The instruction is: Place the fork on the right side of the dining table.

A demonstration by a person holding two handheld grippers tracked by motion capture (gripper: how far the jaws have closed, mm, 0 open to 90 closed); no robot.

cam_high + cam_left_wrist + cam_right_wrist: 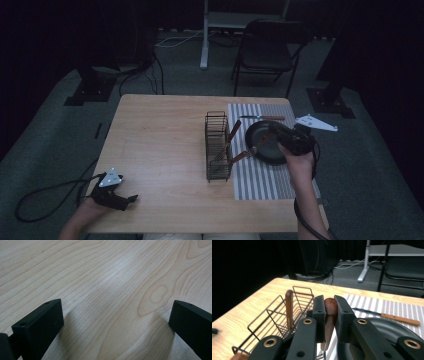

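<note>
Right gripper (pixel 329 312) is clamped on the wooden handle of a fork (pixel 255 148), whose tines hang over the black plate (pixel 265 155) at about 3 o'clock on the worktop (pixel 160 150). One wire rack (pixel 217 145) stands just left of the plate, at its 9 o'clock, with two wooden-handled utensils (pixel 234 131) leaning in it. One knife (pixel 265 118) lies at the plate's 12 o'clock on the single striped mat (pixel 255 182). Left gripper (pixel 112 322), at 7 o'clock, rests with jaws wide apart, holding nothing.
</note>
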